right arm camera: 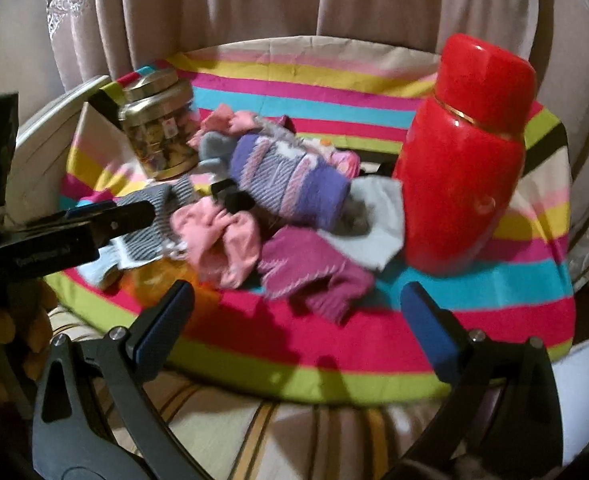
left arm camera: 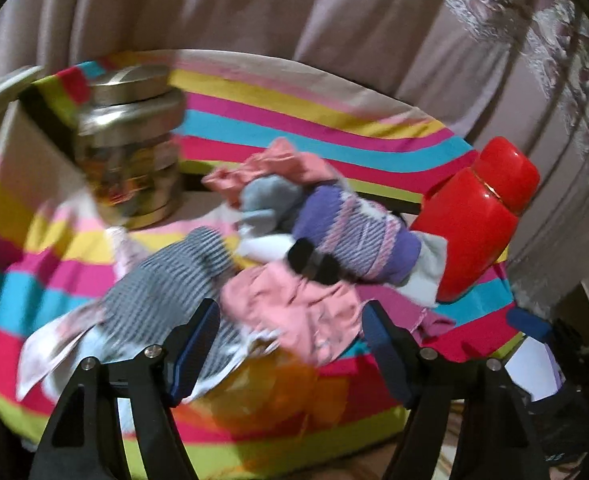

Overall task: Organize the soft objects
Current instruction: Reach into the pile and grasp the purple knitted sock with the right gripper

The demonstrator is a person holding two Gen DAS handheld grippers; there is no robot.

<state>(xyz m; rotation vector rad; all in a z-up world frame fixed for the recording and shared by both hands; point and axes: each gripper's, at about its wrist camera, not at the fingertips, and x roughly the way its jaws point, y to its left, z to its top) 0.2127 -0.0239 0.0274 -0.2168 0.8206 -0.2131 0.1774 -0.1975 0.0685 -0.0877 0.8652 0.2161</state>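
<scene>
I see the clothes pile (right arm camera: 278,200) mid-cloth (right arm camera: 294,344), the jar (right arm camera: 160,128) behind it to the left, the flask (right arm camera: 462,152) just beside it on the right, and a curtain (right arm camera: 254,0) behind the cloth.

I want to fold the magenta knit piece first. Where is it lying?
In the right wrist view the magenta knit piece lies at the pile's near edge on the striped cloth, between the pink garment and the red flask.
</scene>
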